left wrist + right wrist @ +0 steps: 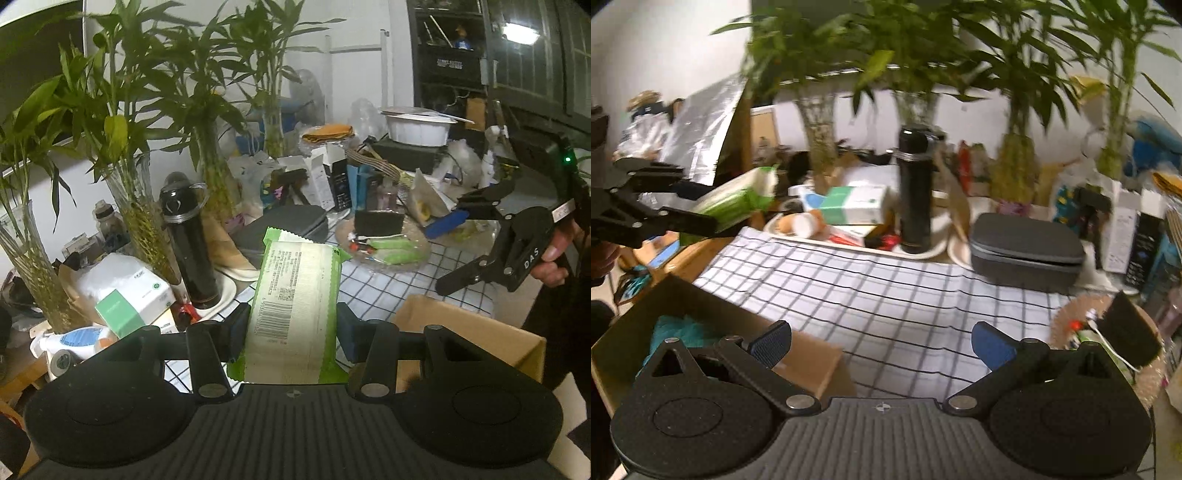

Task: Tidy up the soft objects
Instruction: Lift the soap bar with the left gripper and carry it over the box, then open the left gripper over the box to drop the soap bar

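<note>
My left gripper (291,328) is shut on a green and white soft tissue pack (295,295), held above the checked cloth; the pack's barcode side faces the camera. From the right wrist view the same pack (735,199) hangs at the far left in the left gripper (694,206). My right gripper (882,343) stands open over the checked cloth (886,295) with nothing between its blue pads. It also shows at the right of the left wrist view (450,251), held by a hand. A cardboard box (812,365) with something teal (679,332) inside sits at lower left.
Bamboo plants in glass vases (140,214) line the back. A black flask (916,192), a white tray (849,245) with boxes, a grey case (1027,247) and a round woven mat (1071,325) with small items border the cloth. The cardboard box (461,332) lies below the left gripper's right side.
</note>
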